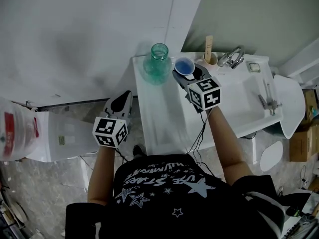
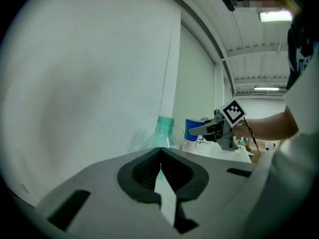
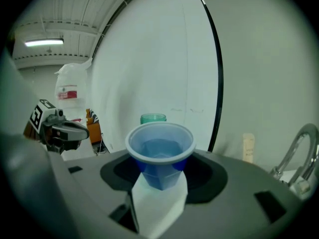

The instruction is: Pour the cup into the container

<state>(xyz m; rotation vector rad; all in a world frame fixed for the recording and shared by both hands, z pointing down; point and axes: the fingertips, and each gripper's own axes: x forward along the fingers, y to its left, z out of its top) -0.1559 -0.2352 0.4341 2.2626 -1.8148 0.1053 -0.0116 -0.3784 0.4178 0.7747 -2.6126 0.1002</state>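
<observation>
Your right gripper (image 1: 189, 76) pinched the blue cup (image 3: 159, 151) upright near the green bottle (image 1: 158, 63), while your left gripper (image 1: 123, 97) had its jaws pressed together on nothing.

The cup (image 1: 184, 65) sits between the jaws of the right hand-held gripper (image 1: 186, 74), over the far end of the surface (image 1: 159, 118) and just right of the bottle (image 1: 159, 63) standing there. The faucet (image 1: 232, 57) lies farther right. The left hand-held gripper (image 1: 124, 97) hangs beyond the surface's left edge.
</observation>
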